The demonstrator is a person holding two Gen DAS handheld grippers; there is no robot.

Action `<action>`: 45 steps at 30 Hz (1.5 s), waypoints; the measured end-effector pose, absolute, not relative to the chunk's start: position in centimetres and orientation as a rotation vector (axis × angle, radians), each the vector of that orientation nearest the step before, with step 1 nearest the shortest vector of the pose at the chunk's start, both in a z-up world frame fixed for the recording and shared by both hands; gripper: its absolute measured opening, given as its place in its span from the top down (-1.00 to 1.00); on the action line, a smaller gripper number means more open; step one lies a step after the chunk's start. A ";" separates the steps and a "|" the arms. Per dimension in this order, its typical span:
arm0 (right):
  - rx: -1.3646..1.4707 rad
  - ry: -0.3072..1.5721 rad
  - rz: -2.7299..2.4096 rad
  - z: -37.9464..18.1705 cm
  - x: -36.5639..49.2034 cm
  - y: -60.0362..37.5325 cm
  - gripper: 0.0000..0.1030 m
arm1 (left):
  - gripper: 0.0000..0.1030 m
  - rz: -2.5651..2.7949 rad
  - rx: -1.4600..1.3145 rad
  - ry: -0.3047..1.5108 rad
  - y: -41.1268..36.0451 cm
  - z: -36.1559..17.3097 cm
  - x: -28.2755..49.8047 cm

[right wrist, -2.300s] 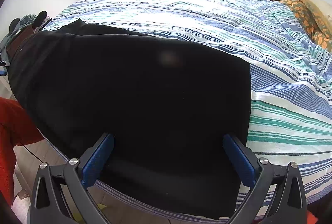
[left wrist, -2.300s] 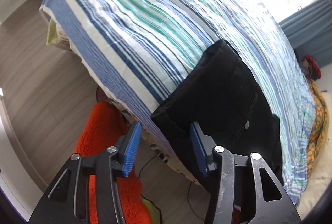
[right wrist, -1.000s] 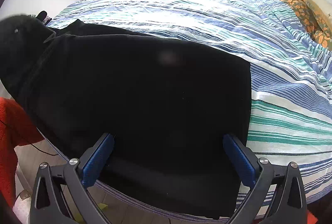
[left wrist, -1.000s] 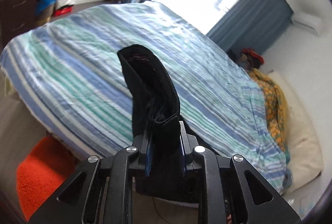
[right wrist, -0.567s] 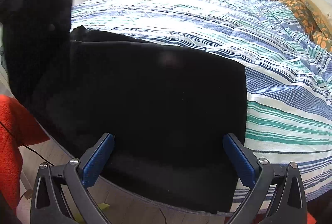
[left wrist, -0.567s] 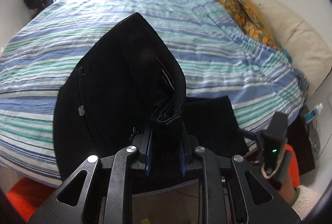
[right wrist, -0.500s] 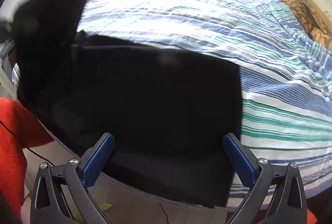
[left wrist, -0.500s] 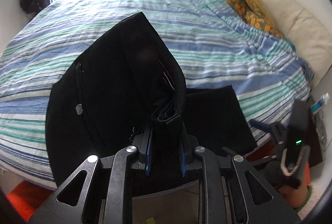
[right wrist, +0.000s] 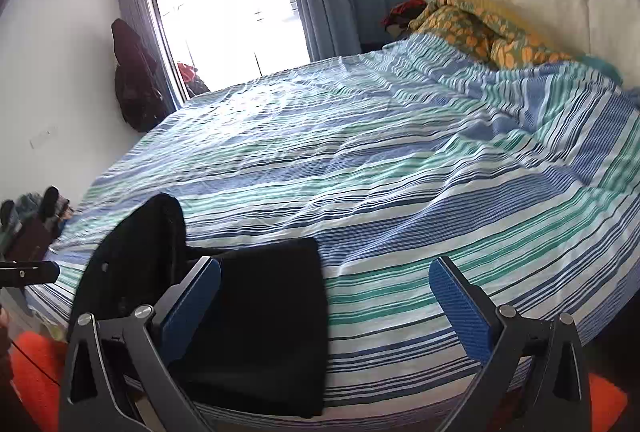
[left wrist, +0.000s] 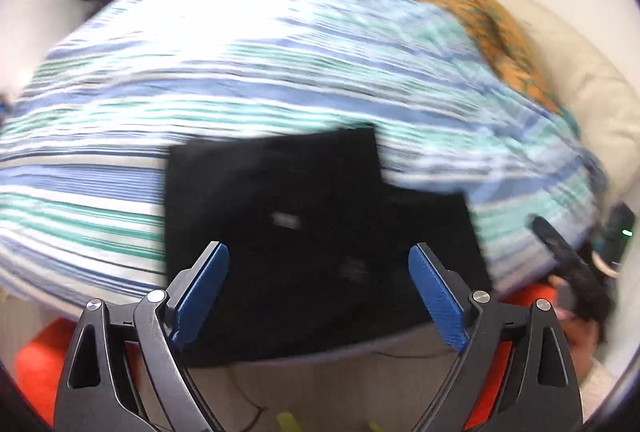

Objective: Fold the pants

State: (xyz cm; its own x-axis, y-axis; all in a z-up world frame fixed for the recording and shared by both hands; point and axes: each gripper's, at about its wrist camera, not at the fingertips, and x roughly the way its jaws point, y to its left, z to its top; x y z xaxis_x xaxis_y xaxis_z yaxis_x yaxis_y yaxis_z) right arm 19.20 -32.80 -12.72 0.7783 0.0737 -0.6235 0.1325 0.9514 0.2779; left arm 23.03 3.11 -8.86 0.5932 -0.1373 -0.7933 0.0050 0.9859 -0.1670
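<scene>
The black pants (left wrist: 296,216) lie folded on the near edge of the striped bed (left wrist: 240,80). My left gripper (left wrist: 318,296) is open and empty just above the pants' near edge. In the right wrist view the pants (right wrist: 260,316) sit at lower left, with one part (right wrist: 148,248) still raised at their left end. My right gripper (right wrist: 324,312) is open and empty, held back above the bed's edge, to the right of the pants. The left wrist view is motion-blurred.
An orange patterned blanket (right wrist: 480,28) and a cream pillow (left wrist: 592,104) lie at the bed's head. An orange rug (right wrist: 36,372) is on the floor by the bed. A window (right wrist: 228,12) with blue curtains is behind. The other gripper (left wrist: 568,264) shows at right.
My left gripper carried the waist end over the pants, let go and opened. My right gripper pulled back and rose, so the pants now look smaller and lower left.
</scene>
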 end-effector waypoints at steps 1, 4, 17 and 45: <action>0.398 0.704 0.040 -12.8 20.0 -32.8 -0.99 | -0.74 -0.020 -0.151 0.934 4.5 -9.5 23.4; 0.569 0.848 0.290 -14.6 23.6 -30.4 -0.99 | -0.41 0.060 -0.165 0.989 6.9 -13.2 24.4; 0.717 1.241 0.601 -22.5 31.1 -23.4 -0.51 | -0.62 -0.040 -0.120 1.036 4.5 -18.5 24.7; 0.700 1.141 0.316 -16.0 21.2 -34.0 0.69 | -0.66 -0.073 -0.195 0.880 6.2 -12.6 21.4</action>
State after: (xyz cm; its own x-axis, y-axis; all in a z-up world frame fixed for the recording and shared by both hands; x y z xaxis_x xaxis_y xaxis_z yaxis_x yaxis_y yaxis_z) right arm 21.24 -34.02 -16.02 0.4031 0.5651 -0.7198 0.1149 0.7491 0.6524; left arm 21.42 6.20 -12.65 0.6358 -0.1433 -0.7584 -0.0171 0.9798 -0.1994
